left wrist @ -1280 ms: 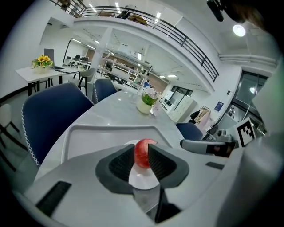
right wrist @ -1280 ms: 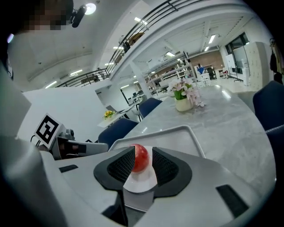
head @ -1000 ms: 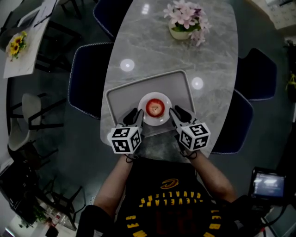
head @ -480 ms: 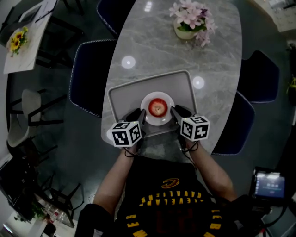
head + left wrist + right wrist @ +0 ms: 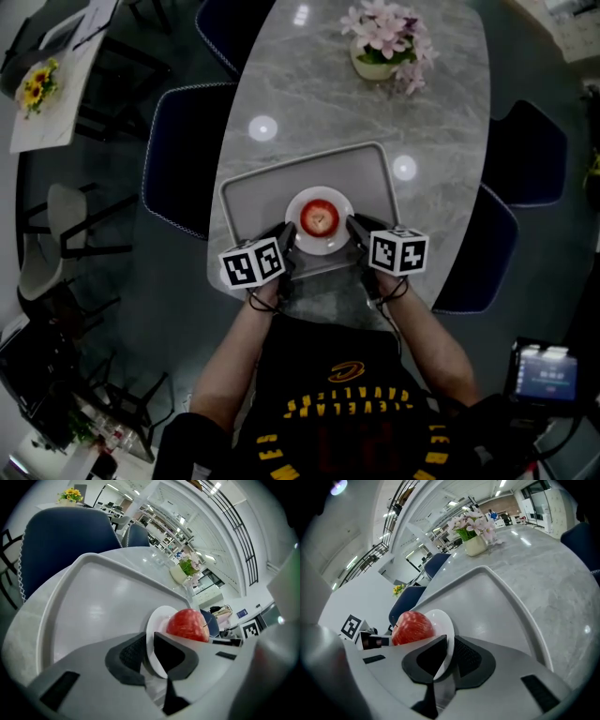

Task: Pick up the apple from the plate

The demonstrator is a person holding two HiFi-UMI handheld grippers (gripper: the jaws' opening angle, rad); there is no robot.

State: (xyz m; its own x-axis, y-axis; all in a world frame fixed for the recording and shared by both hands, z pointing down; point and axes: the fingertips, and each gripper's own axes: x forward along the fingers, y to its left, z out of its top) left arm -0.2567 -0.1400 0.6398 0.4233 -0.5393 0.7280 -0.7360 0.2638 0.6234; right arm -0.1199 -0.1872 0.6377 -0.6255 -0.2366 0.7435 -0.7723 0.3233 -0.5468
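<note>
A red apple (image 5: pixel 319 217) sits on a small white plate (image 5: pixel 335 243) in a grey tray (image 5: pixel 253 192). My left gripper (image 5: pixel 286 236) is at the plate's left edge and my right gripper (image 5: pixel 355 229) at its right edge. In the left gripper view the plate's rim (image 5: pixel 154 626) stands between the pads of the left gripper (image 5: pixel 149 651), with the apple (image 5: pixel 187 624) just beyond. In the right gripper view the right gripper (image 5: pixel 449 656) is closing its jaws on the plate's rim (image 5: pixel 443 625), with the apple (image 5: pixel 411 627) beside them.
The tray lies near the front edge of an oval marble table (image 5: pixel 328 103). A pot of pink flowers (image 5: pixel 384 42) stands at the far end. Dark blue chairs (image 5: pixel 173 150) (image 5: pixel 539 150) flank the table on both sides.
Both grippers have sunk a little and rolled, so their marker cubes have turned. Their jaws have closed in on the plate's left and right edges.
</note>
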